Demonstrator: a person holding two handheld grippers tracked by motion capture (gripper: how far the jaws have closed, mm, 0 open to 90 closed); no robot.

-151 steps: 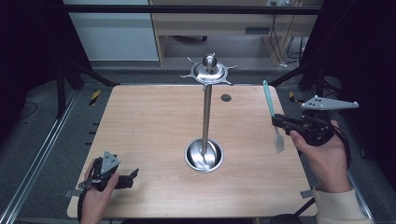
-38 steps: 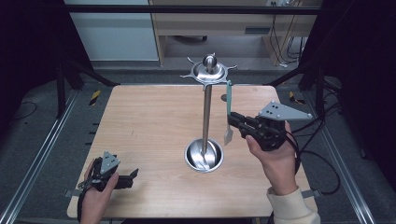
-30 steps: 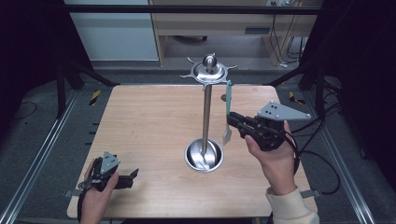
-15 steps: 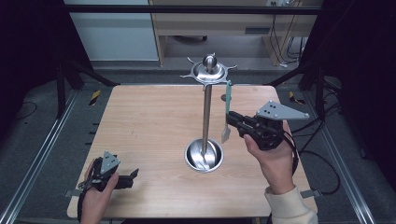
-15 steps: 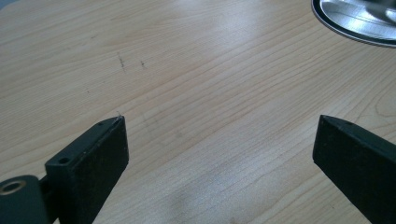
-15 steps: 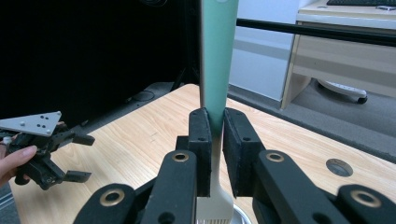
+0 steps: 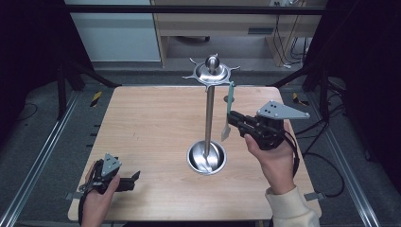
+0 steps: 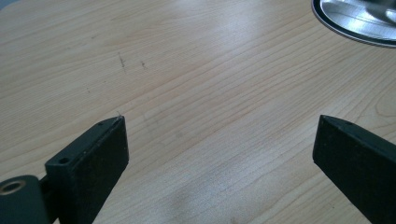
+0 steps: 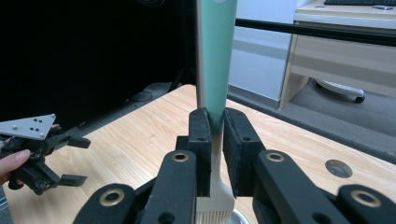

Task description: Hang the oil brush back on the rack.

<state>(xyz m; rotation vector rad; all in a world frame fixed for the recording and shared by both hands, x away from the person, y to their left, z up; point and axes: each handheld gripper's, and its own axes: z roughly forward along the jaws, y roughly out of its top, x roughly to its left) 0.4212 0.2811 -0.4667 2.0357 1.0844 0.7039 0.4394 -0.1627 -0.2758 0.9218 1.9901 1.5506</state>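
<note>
Starting at the left: left gripper [image 7: 134, 178] sits low on the wooden table [image 7: 151, 127], jaws spread wide apart, nothing between them. In the left gripper view its two jaws are cut off by the bottom edge, bare wood lies between them, and a slice of the steel base dish [image 8: 359, 21] pokes in at the top right, mostly cropped. That dish is well apart from the left gripper, off to its right in the high view.

Next, one metal rack [image 7: 208, 118]: one upright pole, one round base dish, one top disc with short hooks. How many hooks there are is hard to tell; they are small and blur into the floor behind. Something shiny lies in the dish, too small to identify.

Right gripper [image 7: 229, 119] is clamped on one pastry brush [image 7: 228, 111] with a teal handle. Brush stands upright, handle up, bristles down, just beside the pole on its right, the handle top near a hook of the top disc; whether it touches cannot be told. In the right gripper view the jaws pinch the handle low down, handle top is cut off by the frame, bristles [image 9: 214, 215] mostly hidden behind the jaws. One round hole [image 9: 338, 168] in the tabletop shows to the gripper's right.

Count: two grippers, one rack, one brush, one table.
</note>
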